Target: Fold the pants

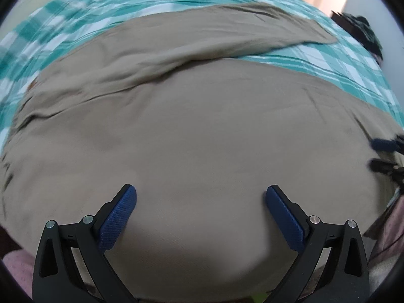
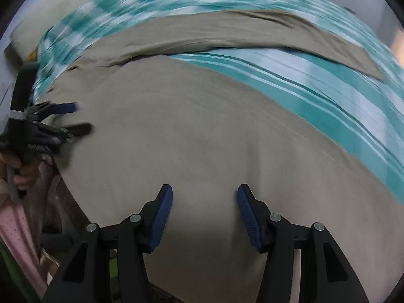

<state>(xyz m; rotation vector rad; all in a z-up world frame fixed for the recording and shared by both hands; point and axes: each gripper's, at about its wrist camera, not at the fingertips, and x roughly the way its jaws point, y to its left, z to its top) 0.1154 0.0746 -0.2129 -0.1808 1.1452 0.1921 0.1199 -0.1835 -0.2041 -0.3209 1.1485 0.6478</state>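
Khaki pants (image 1: 192,116) lie spread on a teal checked bedsheet (image 1: 328,58), the two legs parted in a narrow V with sheet showing between them. My left gripper (image 1: 202,194) hovers over the near leg, jaws wide open and nothing between them. My right gripper (image 1: 378,154) shows at the right edge of the left wrist view, over the same leg. In the right wrist view the pants (image 2: 202,126) fill the middle. There my right gripper (image 2: 205,193) stands open above the cloth with nothing in it. The left gripper (image 2: 78,118) is at the left, a hand (image 2: 20,174) holding it.
The far leg (image 2: 252,30) runs toward the upper right across the sheet (image 2: 315,88). A dark heap (image 1: 363,32) lies past the bed's right side. Pink cloth (image 2: 17,227) hangs below the bed's near edge at lower left. Both views are motion-blurred.
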